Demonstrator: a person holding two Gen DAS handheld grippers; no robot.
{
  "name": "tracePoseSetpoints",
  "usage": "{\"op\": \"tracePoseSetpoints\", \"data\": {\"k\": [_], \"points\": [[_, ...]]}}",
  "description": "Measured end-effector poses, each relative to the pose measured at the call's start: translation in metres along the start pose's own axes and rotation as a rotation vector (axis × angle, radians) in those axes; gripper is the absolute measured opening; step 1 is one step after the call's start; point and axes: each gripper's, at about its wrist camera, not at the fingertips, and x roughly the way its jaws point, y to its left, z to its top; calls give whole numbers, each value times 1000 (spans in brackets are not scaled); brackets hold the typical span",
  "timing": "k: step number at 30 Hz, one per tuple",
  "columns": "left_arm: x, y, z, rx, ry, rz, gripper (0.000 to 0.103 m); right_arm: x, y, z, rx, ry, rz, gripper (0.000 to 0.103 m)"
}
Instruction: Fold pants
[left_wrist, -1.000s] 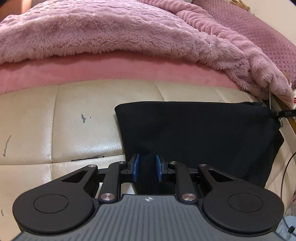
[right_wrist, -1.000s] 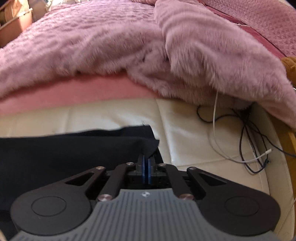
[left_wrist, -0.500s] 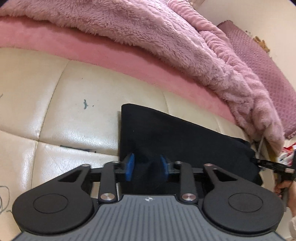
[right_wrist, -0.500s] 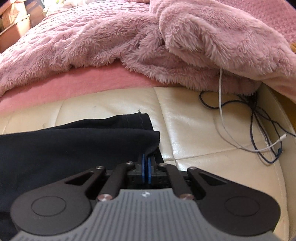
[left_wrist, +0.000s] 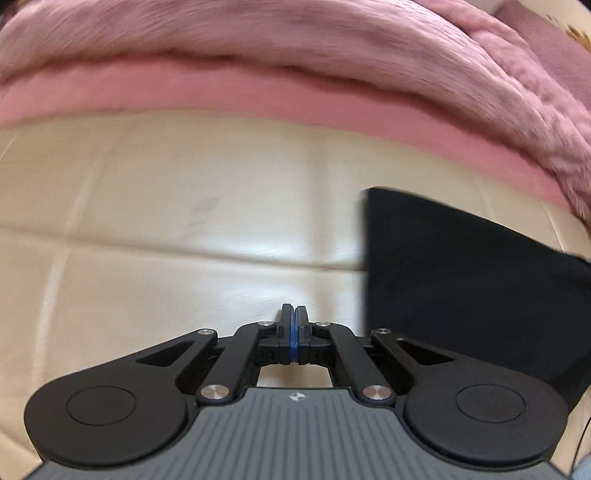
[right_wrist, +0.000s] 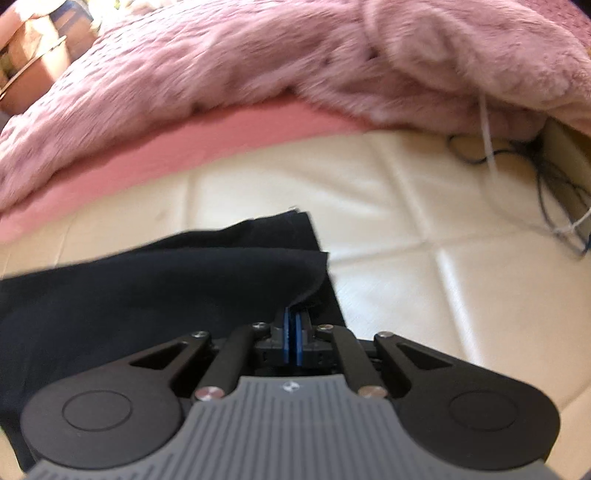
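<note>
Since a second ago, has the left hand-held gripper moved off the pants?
Yes. The left hand-held gripper has shifted left: earlier it straddled the black pants, now it sits shut over bare cream cushion, pants off to its right.

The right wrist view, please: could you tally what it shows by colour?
Black: 2, pants and right gripper
Pink: 2, fluffy blanket and sheet
Cream: 1, cushion
Dark and white cables: number unclear
Total: 5, cables aside
</note>
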Motion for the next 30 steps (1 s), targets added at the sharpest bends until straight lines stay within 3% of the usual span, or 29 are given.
{"op": "tracePoseSetpoints", "data": {"k": [2,5,7,9,12,15,20,22,24,30], "points": [[-11,30,3,-39,-20,-22,0,-5,15,-16,-8,0,34,0],[-23,52,15,-116,-43,-127,4,-9,30,-31,-23,-23,43,0],[-26,40,24,-84,-78,-163,28,-8,31,-33,-10,-33,38,0],[-23,21,33,-32,-117,-194,43,-5,28,-31,8,-34,42,0],[-7,-1,45,-28,-131,-241,52,-7,25,-31,15,-27,53,0],[12,-15,53,-44,-128,-259,54,-7,23,-31,16,-27,61,0],[35,-21,55,-38,-100,-240,53,-7,18,-34,37,-35,80,0],[38,-23,52,-21,-86,-239,21,-7,17,-34,41,-39,87,0],[37,-27,47,18,-109,-231,11,-7,16,-35,47,-44,92,0],[24,-29,39,92,-124,-153,7,-7,21,-39,49,-51,90,0]]}}
